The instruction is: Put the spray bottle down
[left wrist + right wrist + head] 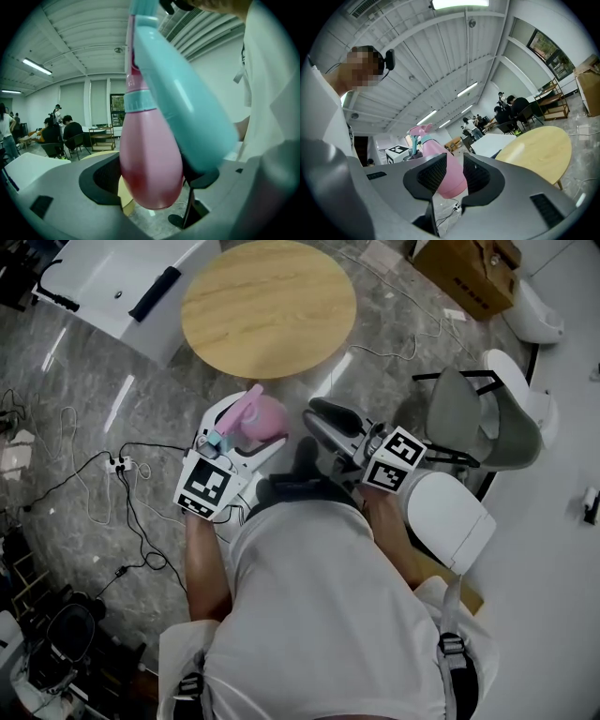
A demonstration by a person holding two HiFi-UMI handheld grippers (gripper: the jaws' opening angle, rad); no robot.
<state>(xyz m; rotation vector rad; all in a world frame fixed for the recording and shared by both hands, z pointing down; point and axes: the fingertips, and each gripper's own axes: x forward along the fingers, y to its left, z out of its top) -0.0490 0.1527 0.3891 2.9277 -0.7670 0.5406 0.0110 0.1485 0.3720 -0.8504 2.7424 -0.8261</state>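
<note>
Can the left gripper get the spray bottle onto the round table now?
Likely yes: the left gripper holds the spray bottle just short of the round table, whose top looks bare.

spray bottle (258, 416) in left hand-held gripper (251, 435), round table (269, 306) beyond

Grey marble floor (84, 371), round wooden table (267, 306)
</note>
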